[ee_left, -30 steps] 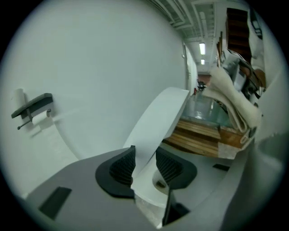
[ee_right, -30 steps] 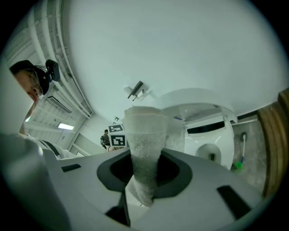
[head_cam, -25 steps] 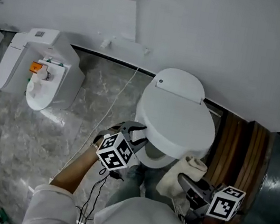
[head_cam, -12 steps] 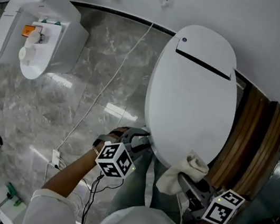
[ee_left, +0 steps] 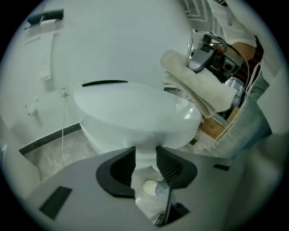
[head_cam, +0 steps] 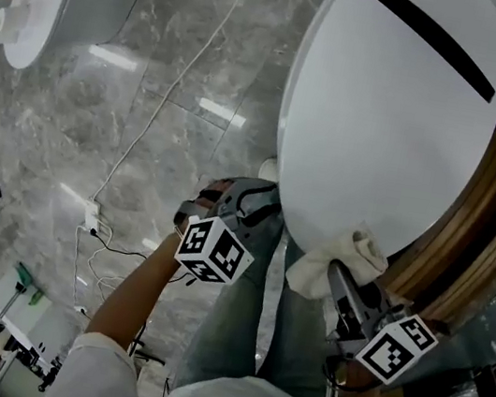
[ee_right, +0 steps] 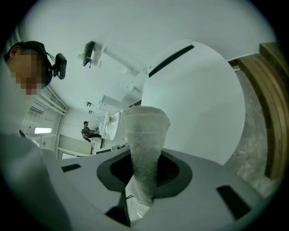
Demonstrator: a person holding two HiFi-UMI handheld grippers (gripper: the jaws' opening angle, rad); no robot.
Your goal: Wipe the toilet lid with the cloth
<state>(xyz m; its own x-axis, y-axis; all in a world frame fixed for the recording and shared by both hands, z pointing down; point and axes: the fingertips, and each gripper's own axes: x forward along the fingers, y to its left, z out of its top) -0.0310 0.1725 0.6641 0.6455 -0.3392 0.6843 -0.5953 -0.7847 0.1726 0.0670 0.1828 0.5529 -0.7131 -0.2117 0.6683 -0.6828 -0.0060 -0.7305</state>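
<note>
At the lower right of the head view, the right gripper [head_cam: 345, 278] is clamping the cloth [head_cam: 340, 259] between its jaws, and the bunched white cloth is lying against the lower rim of the closed lid [head_cam: 385, 122], which is filling the upper right of the frame. Left of the lid, near mid-frame over the grey floor [head_cam: 146, 127], the left gripper [head_cam: 248, 208] is hovering with its jaws slightly apart and nothing between them, pointing at the toilet's base.
</note>
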